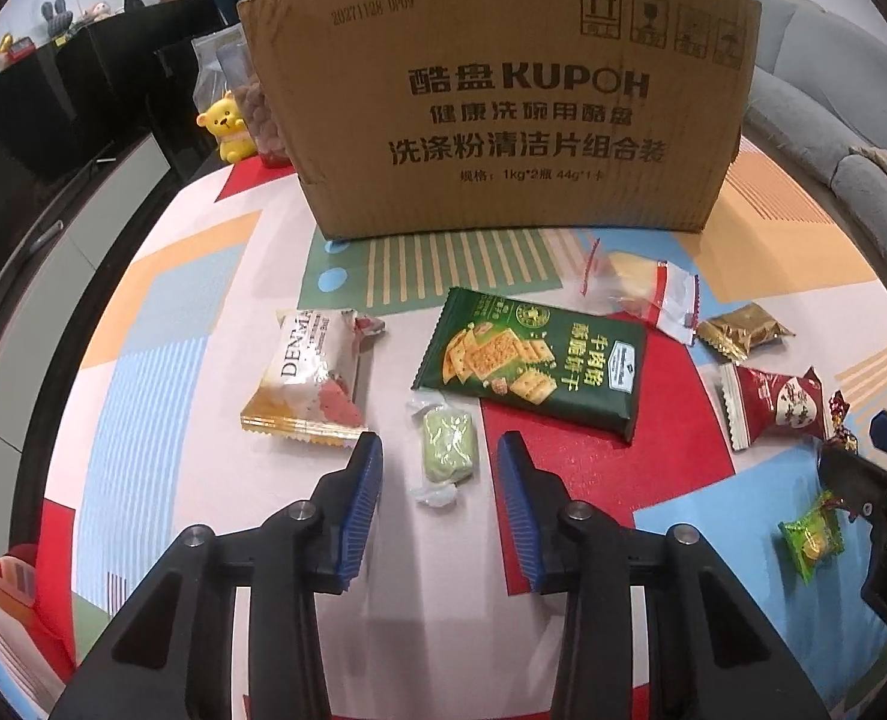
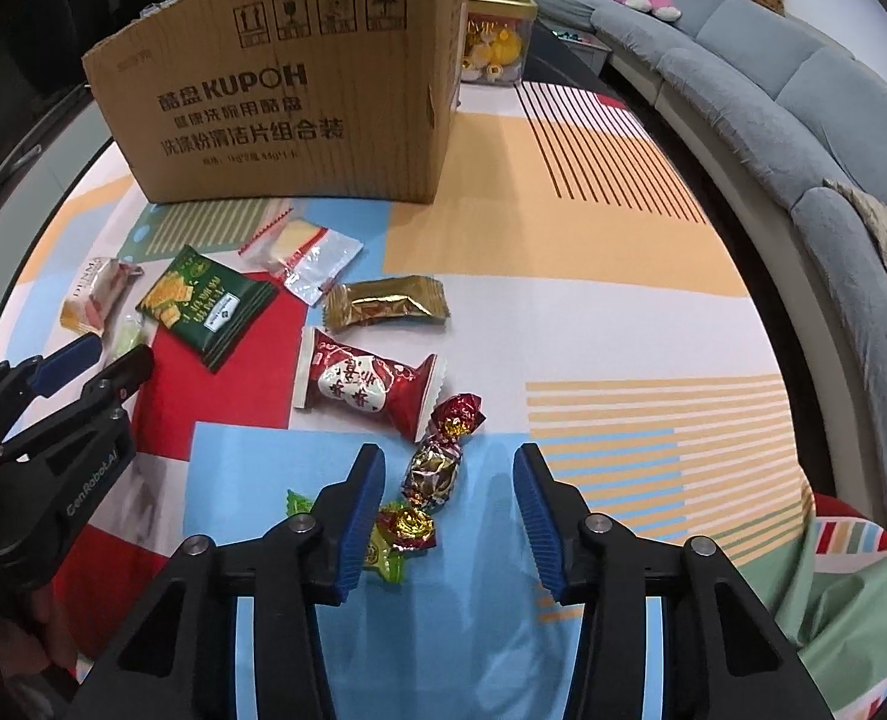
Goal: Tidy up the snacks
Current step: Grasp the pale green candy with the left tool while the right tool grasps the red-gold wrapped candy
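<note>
Left wrist view: we see our left gripper (image 1: 440,459) spread around a pale green wrapped sweet (image 1: 447,444), pads not touching it, on the patterned tablecloth (image 1: 161,420) before the cardboard box (image 1: 497,108). Our right gripper (image 2: 449,480) stands apart too, foil candies (image 2: 431,474) between its fingers, unpinched.

Brown cardboard box (image 1: 497,114) stands at the back of the patterned tablecloth (image 2: 563,228). In front of it lies a green cracker packet (image 1: 533,360); white pastry packet (image 1: 311,378) to its left, clear zip bag (image 1: 641,288) behind-right. Pale green wrapped sweet (image 1: 446,444) sits between the left gripper (image 1: 440,468) fingers, untouched. Gold packet (image 2: 386,303) lies behind a red-and-white packet (image 2: 371,384); foil candies (image 2: 434,471) just before that, near the right gripper (image 2: 449,480).
</note>
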Demonstrator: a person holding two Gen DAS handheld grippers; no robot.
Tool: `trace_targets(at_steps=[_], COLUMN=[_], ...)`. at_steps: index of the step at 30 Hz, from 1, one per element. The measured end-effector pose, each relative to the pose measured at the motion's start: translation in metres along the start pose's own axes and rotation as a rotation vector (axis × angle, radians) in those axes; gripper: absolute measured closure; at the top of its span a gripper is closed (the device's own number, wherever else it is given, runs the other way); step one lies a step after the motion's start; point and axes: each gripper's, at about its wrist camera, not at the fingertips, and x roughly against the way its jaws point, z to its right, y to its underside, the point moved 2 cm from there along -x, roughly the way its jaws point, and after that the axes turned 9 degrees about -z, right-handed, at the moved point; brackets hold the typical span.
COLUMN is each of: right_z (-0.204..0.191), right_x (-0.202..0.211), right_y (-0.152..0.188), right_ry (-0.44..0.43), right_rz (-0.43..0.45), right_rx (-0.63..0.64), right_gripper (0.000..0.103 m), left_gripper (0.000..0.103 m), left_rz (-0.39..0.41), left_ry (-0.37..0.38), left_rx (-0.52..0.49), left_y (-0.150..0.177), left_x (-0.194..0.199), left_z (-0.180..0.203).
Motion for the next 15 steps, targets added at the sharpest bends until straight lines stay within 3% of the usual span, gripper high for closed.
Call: trace_targets(at_steps=[3,5,11,13,15], right_z=[-0.0007,-0.0008,0.0009,0.0012,0.0022], right_x=[-0.0028,-0.0055,-0.0097,-0.0090,-0.0087], right_y=[-0.0001,-0.0002,0.0010,0.0015,0.0020], right_ry=[0.000,-0.003,-0.022,-0.025,-0.030], right_rz=[-0.007,-0.017,-0.030,-0.030,-0.029], right_rx=[-0.001,0.000,-0.006,-0.008,-0.009], right_gripper=[0.058,0.064,0.079,0.080,0.081], left_gripper=[0.063,0.064,0.077,0.085,0.085], left_rz=[0.008,0.013,0.020,0.015,0.013], left_ry=[0.000,-0.001,0.025,0.035,0.033], left_rx=[0.004,0.006,0.003,0.006,0.004], left_y=[-0.0023,-0.0037,-0.0056,-0.0057,-0.0045], left_x=[-0.0018,-0.0029,-0.0044,-0.0047,-0.0041], left_z=[-0.0008,-0.0008,0.0013,0.0010,0.0017])
